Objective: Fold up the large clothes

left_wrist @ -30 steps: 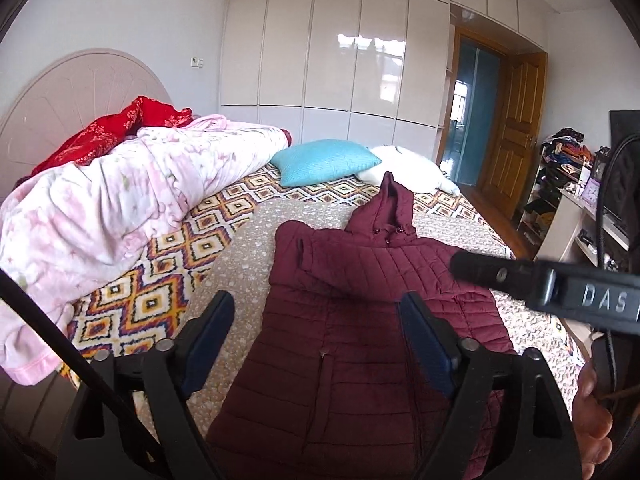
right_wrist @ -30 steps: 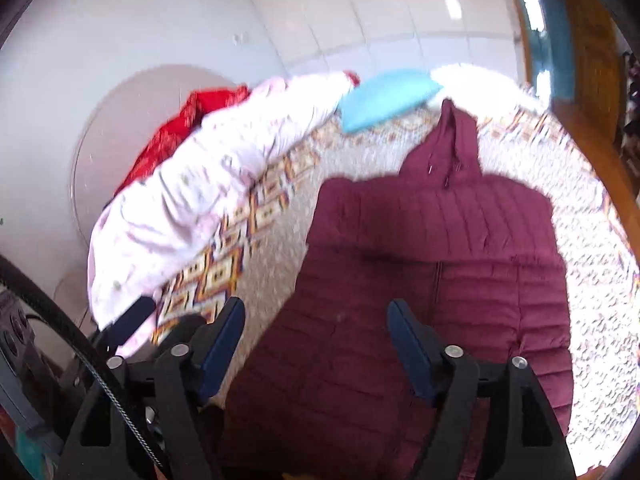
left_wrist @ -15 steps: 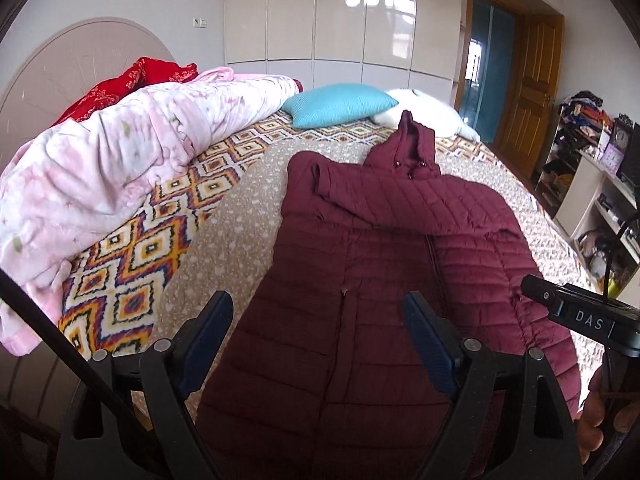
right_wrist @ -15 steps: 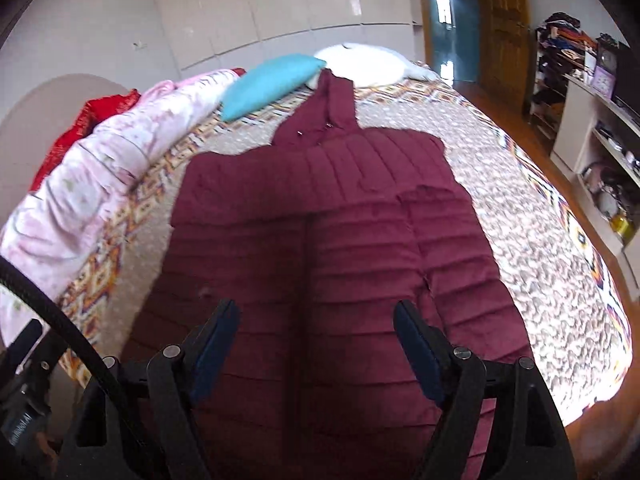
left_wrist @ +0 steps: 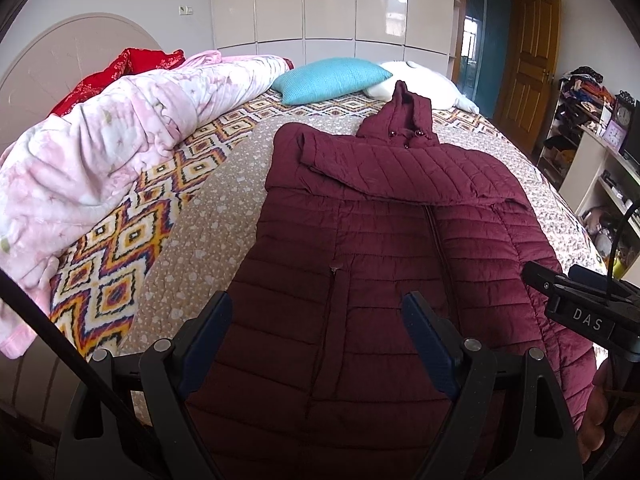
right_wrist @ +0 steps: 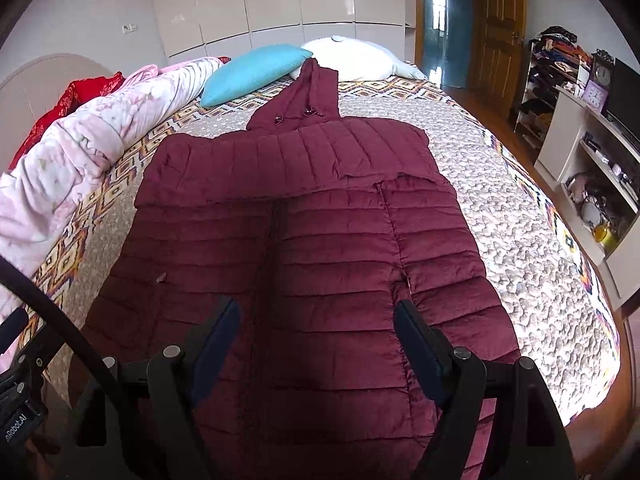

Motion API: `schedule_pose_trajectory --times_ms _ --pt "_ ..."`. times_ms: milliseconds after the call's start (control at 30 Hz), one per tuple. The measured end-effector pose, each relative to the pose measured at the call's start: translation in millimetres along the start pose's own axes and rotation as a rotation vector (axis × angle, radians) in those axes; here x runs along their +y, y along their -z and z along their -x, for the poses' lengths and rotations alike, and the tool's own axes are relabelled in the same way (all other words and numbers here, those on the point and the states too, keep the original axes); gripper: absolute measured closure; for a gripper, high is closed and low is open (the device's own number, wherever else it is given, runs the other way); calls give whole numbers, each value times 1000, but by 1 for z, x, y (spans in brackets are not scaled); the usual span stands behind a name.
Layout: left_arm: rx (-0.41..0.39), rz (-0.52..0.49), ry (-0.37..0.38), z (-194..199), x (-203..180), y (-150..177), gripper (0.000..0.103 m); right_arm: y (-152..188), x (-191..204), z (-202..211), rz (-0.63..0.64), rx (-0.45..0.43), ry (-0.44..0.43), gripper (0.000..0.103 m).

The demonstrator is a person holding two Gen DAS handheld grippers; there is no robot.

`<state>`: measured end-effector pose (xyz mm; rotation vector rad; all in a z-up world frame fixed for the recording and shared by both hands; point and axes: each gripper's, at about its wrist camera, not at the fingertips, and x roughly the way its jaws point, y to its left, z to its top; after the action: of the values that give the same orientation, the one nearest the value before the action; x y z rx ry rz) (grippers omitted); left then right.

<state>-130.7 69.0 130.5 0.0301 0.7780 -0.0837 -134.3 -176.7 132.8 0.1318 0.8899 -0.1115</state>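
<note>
Maroon coat (left_wrist: 384, 240) flat on bed (left_wrist: 192, 216), hood toward 12 o'clock. Left tool (left_wrist: 316, 316) and right tool (right_wrist: 316, 320) hover above hem, spread wide, holding nothing.

White capital letters "DAS" stand on the black body of the right hand-held gripper (left_wrist: 586, 322), seen at the right edge of the left wrist view. In the right wrist view, small white print on the left hand-held gripper (right_wrist: 16, 426) at the lower left corner reads what looks like "nRobot.AI", its start cut off by the frame. Nothing else is readable.
</note>
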Motion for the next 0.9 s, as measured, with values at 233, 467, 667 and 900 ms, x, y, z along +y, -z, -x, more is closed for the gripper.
schedule_pose_trajectory --times_ms 233,467,667,900 --pt "23 0 -3 -13 0 2 18 3 0 -14 6 25 12 20" --pt "39 -8 -13 -24 -2 5 18 6 -1 -25 15 41 29 20" --pt "42 -9 -14 -30 -1 5 18 9 2 -33 28 58 34 20" --pt "39 -17 -18 -35 0 6 18 11 5 -39 41 65 44 20"
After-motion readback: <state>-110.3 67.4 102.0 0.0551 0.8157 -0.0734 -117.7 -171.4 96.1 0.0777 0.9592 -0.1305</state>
